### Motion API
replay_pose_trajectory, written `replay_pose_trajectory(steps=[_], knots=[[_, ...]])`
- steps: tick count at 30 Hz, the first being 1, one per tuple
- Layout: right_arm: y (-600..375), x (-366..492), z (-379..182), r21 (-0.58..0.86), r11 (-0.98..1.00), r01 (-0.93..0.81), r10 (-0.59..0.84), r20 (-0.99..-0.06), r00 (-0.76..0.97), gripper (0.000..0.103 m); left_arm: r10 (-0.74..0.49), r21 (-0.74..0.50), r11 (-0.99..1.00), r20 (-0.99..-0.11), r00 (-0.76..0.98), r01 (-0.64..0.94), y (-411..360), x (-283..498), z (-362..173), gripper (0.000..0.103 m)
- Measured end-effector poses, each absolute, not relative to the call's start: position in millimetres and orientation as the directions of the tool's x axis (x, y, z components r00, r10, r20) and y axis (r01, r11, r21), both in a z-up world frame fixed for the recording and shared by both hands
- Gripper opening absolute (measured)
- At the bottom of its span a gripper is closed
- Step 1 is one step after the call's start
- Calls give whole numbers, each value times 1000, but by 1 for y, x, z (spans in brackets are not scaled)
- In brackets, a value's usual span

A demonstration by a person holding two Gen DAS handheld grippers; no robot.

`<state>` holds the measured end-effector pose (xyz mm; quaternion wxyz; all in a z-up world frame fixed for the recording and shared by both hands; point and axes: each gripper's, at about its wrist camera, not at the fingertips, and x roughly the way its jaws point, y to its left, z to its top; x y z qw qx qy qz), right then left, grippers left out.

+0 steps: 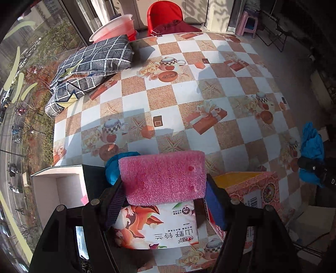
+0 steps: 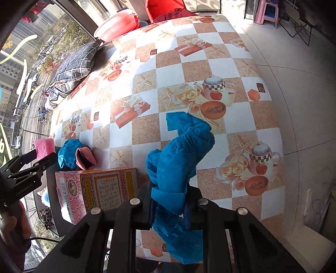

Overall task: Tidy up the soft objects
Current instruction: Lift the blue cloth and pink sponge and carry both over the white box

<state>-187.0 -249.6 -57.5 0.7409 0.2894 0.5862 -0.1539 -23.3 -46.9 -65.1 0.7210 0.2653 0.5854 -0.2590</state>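
Our left gripper (image 1: 166,189) clamps the pink rectangular foam sponge (image 1: 162,177) above the tissue pack (image 1: 156,225), while our right gripper (image 2: 168,204) pinches the crumpled blue cloth (image 2: 178,151) clear of the checkered table (image 2: 210,63), likely for sorting into the pink patterned cardboard box (image 2: 98,189).

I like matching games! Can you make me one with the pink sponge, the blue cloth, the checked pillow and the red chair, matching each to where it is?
Things:
1. pink sponge
2. blue cloth
3. checked pillow
4. red chair

Places:
A. behind the table's far end
B. in the right gripper
C. far left corner of the table
D. in the left gripper

Pairs: 1-D, 2-B, 3-C, 4-A
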Motion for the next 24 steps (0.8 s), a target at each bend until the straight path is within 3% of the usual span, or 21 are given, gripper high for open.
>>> replay_pose_trajectory(steps=[12, 24], knots=[[-175, -210, -25, 228, 830, 509, 110, -961, 253, 21, -71, 57, 689, -987, 145, 723, 6, -86, -54, 74], [-125, -191, -4, 199, 894, 402, 98, -961, 258, 21, -105, 47, 702, -980, 169, 710, 31, -97, -45, 74]])
